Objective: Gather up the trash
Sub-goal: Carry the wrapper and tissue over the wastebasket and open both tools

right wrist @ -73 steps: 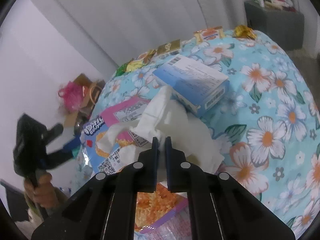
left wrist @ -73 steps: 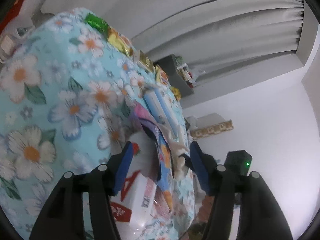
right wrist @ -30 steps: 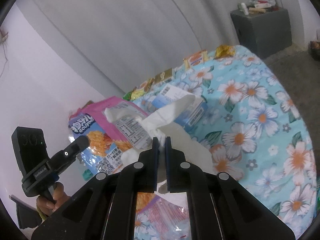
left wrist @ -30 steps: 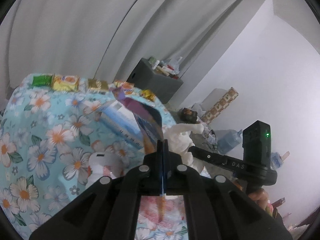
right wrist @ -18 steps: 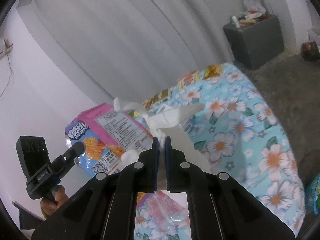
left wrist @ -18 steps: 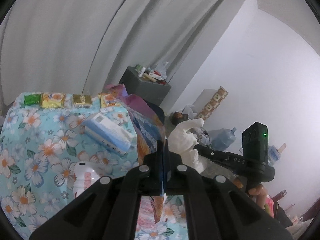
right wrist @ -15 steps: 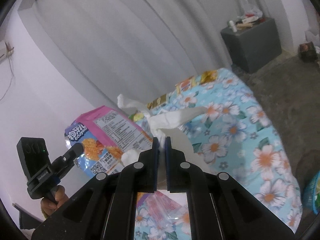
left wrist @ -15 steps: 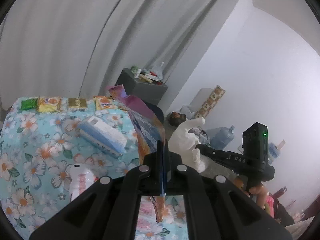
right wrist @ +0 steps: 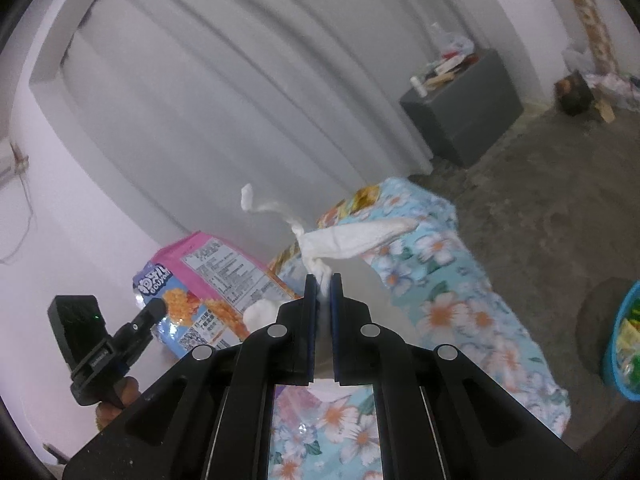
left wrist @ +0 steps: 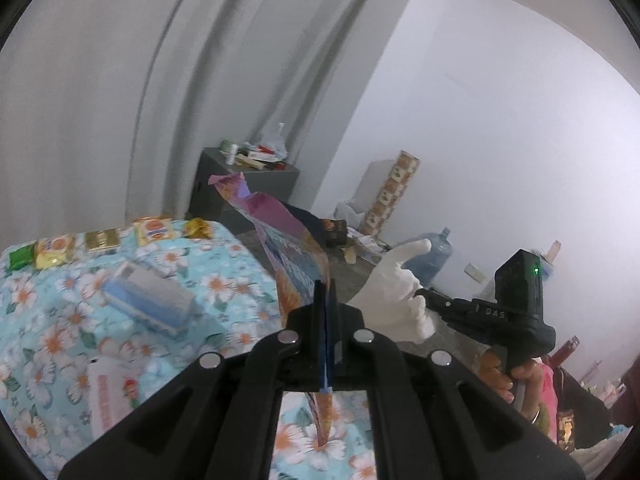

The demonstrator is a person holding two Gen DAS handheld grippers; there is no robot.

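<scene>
Table: the table (left wrist: 48, 344) has a light blue cloth with white flowers; its far edge is near the grey curtain (left wrist: 120, 80).
Cabinet: a dark grey cabinet (right wrist: 464, 112) stands on the floor behind the table, with small things on top.
Basin: a blue basin (right wrist: 618, 344) is on the floor at the right, only partly seen.
Box: a blue and white box (left wrist: 148, 300) lies on the cloth.
Snack bag: the pink and blue snack bag (left wrist: 288, 248) is lifted above the table edge.
Left gripper: the left gripper (left wrist: 325, 308) is fully closed on the lower edge of the bag.
Tissue: the white tissue (right wrist: 348, 240) is in the air over the table.
Right gripper: the right gripper (right wrist: 322, 292) pinches the tissue, its fingers almost together.
Packets: small snack packets (left wrist: 100, 240) lie in a row along the far edge.
</scene>
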